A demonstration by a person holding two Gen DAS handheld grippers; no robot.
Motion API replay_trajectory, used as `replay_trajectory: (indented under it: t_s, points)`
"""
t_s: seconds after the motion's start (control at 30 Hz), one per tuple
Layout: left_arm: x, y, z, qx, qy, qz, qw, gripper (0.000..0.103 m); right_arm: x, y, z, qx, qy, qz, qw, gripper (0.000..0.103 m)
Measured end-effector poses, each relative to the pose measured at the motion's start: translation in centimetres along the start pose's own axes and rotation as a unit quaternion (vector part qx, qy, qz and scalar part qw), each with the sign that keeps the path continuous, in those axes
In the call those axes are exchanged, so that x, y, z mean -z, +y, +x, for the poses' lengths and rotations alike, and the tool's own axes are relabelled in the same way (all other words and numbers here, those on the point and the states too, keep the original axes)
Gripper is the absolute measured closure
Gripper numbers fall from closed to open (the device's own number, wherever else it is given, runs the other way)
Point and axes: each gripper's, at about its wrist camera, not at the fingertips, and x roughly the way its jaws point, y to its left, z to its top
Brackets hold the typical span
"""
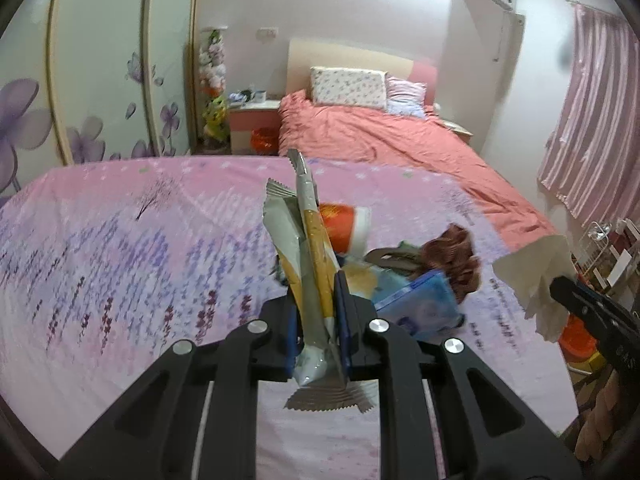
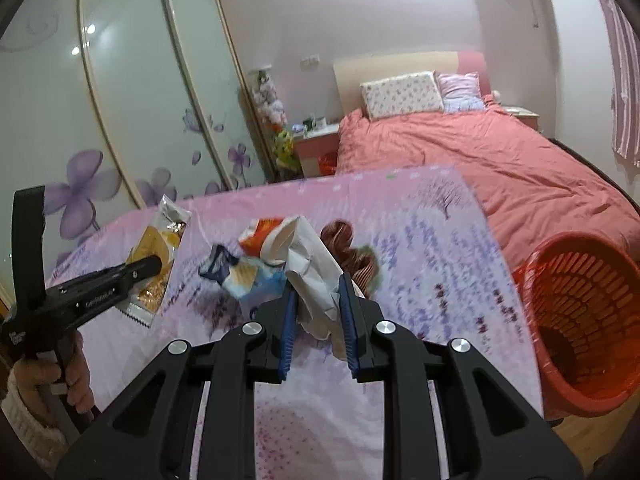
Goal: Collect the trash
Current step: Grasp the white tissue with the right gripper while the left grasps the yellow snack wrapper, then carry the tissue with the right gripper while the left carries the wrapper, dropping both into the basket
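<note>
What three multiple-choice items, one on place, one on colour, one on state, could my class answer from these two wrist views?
1. Where is the basket?
A. on the bed
B. off the right edge of the lavender cloth
C. under the nightstand

2. What colour is the basket?
A. blue
B. white
C. orange-red

3. What does the left gripper hold?
A. a yellow-and-silver wrapper
B. nothing
C. a cup

Answers: B, it stands beside the cloth's right edge; C, its lattice wall is orange-red; A, the jaws clamp the wrapper. The right gripper grips crumpled white paper.
</note>
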Motion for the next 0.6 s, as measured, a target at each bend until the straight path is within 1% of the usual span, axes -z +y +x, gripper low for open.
replay_trajectory:
  t_s: [0.13,0.37,0.6]
  points:
    - [-0.7,-1.9,-1.1,0.02,-0.012,0.012,0.9997,0.086,-0.9,-0.9,-1.3,0.011,-0.024,0.007,1.0,0.082]
    - [-1.4,-6.7,-2.3,0.064,-0.027,0.035,0.997,0.086,-1.8,-3.9,-4.1,0.056,-0.069,0.014,0.996,0.082]
    - [-2.1,-11.3,-2.4,0.105,-0.03,0.057,0.9924,0.086,-2.2,-7.4,-6.1,0.1,-0.097,0.029,0.99,0.082]
